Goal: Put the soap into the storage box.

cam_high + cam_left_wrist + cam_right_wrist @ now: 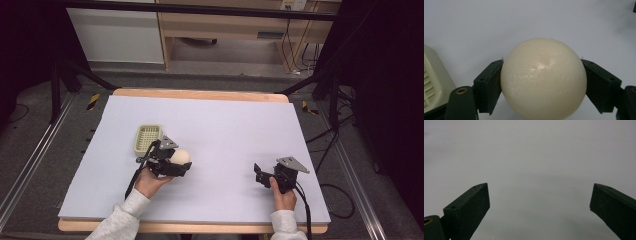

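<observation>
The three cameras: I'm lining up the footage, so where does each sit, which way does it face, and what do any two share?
High view: above the person's side, looking forward and down on the table; both forearms, the left gripper and right gripper show.
Left gripper view: rides the left gripper, looking along its jaws, which clamp the cream ball; basket at the left edge.
Right gripper view: rides the right gripper, jaws apart over bare table.
Shared: the high and left gripper views both show ball and basket.

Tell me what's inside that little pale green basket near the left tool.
The basket looks empty: its slotted floor shows bare in the high view. The left tool, shut on the cream ball, sits beside it and covers its near corner, so that bit stays unseen.
</observation>
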A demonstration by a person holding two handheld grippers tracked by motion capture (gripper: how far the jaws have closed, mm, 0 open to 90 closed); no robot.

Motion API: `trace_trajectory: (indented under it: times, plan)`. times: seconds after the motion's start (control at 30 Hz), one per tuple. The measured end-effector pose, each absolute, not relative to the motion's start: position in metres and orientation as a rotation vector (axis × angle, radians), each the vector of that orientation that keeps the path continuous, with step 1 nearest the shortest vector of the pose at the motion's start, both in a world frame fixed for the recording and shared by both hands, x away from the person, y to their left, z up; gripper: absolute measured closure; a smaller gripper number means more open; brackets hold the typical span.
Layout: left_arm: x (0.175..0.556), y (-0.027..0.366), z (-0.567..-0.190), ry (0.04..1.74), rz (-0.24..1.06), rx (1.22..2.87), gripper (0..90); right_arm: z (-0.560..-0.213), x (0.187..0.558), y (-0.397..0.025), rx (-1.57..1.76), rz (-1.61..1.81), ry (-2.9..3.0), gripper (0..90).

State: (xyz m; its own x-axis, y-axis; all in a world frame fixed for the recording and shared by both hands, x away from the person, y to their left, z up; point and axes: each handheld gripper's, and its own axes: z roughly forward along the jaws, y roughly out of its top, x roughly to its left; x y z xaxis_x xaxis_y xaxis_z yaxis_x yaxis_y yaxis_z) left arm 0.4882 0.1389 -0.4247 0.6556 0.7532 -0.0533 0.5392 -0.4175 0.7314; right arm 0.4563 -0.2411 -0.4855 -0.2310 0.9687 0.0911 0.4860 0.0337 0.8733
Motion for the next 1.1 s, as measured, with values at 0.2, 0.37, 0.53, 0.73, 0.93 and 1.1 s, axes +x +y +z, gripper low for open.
trace_trajectory:
  times: [0.2,0.37,0.53,0.73,0.93,1.1]
  plan:
    - [0.49,0.148,-0.423,1.016,0.375,2.11,22.4,-0.486,0.456,-0.241,1.473,1.138,1.763,3.1]
    - [0.493,0.158,-0.42,1.044,0.387,2.082,22.4,-0.486,0.457,-0.241,1.471,1.136,1.767,3.1]
    - [0.496,0.166,-0.42,1.068,0.401,2.073,22.4,-0.486,0.456,-0.241,1.471,1.135,1.767,3.1]
    - [0.501,0.177,-0.418,1.1,0.408,2.053,22.4,-0.486,0.456,-0.241,1.47,1.133,1.766,3.1]
    - [0.506,0.189,-0.415,1.132,0.422,2.027,22.4,-0.486,0.456,-0.241,1.471,1.135,1.768,3.1]
    - [0.511,0.198,-0.416,1.164,0.434,2.021,22.4,-0.486,0.456,-0.241,1.471,1.134,1.767,3.1]
